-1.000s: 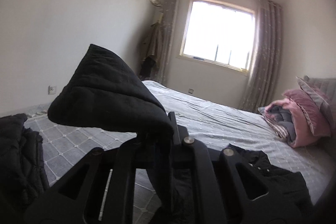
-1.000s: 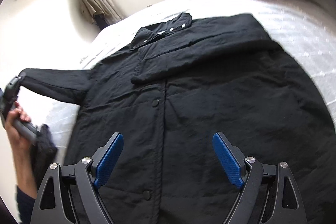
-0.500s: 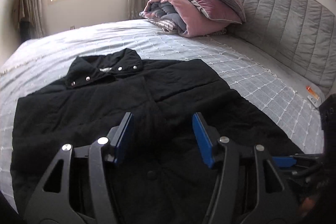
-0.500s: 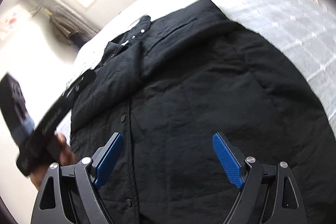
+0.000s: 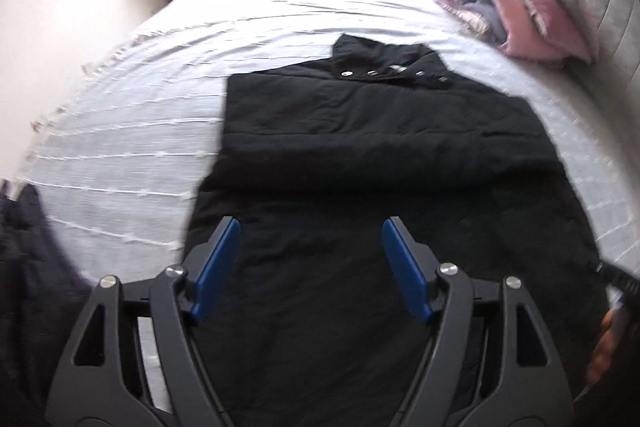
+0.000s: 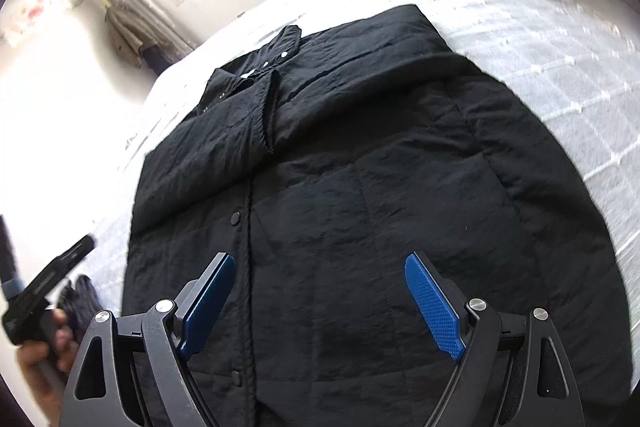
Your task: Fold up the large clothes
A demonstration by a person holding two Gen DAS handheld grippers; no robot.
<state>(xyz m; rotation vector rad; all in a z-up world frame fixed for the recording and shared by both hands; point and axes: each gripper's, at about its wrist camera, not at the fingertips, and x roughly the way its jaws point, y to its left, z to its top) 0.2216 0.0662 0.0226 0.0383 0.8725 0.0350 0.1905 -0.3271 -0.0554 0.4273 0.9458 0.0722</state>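
Coat [image 5: 380, 163] flat on bed [image 5: 132, 131]; left tool [image 5: 310, 263] opening, right tool [image 6: 320, 307] apart, both above, empty.

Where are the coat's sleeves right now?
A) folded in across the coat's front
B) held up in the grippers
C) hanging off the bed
A: both sleeves lie folded across the chest of the black coat on the bed, and neither gripper holds anything.
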